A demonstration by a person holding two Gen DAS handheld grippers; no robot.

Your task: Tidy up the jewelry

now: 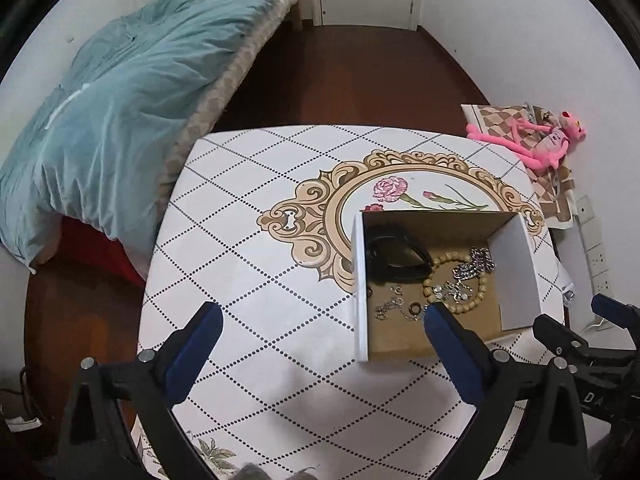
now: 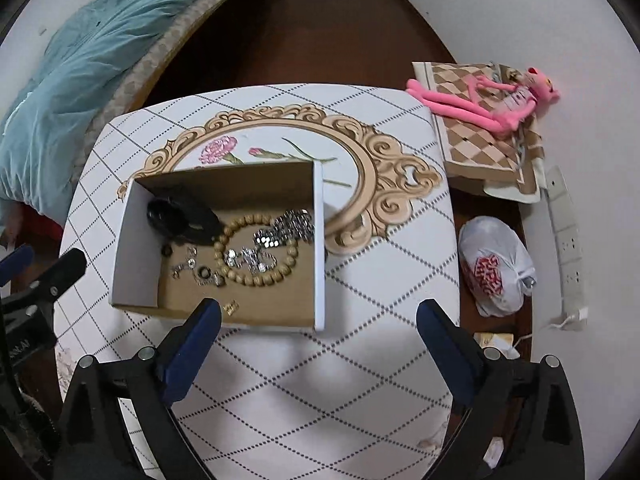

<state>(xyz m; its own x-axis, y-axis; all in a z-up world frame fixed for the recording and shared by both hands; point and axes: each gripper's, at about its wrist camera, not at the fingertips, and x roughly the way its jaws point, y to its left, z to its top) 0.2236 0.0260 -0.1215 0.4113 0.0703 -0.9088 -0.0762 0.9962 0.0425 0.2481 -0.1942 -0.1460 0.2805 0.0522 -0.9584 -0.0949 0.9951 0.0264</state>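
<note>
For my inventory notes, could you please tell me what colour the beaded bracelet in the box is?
The beaded bracelet is light tan, like pale wood. The right wrist view shows it best.

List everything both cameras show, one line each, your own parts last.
table: one, white with dotted diamonds, centre
box: one, white outside, brown inside, on table
bead bracelet: one, tan, in box
silver jewelry: several pieces, in box
black object: one, box's far corner
plush toy: one, pink, on checkered cloth right of table
plastic bag: one, white, floor at right
duvet: one, teal, on bed at left
left tongs: blue pads, open, empty
right tongs: blue pads, open, empty
</note>
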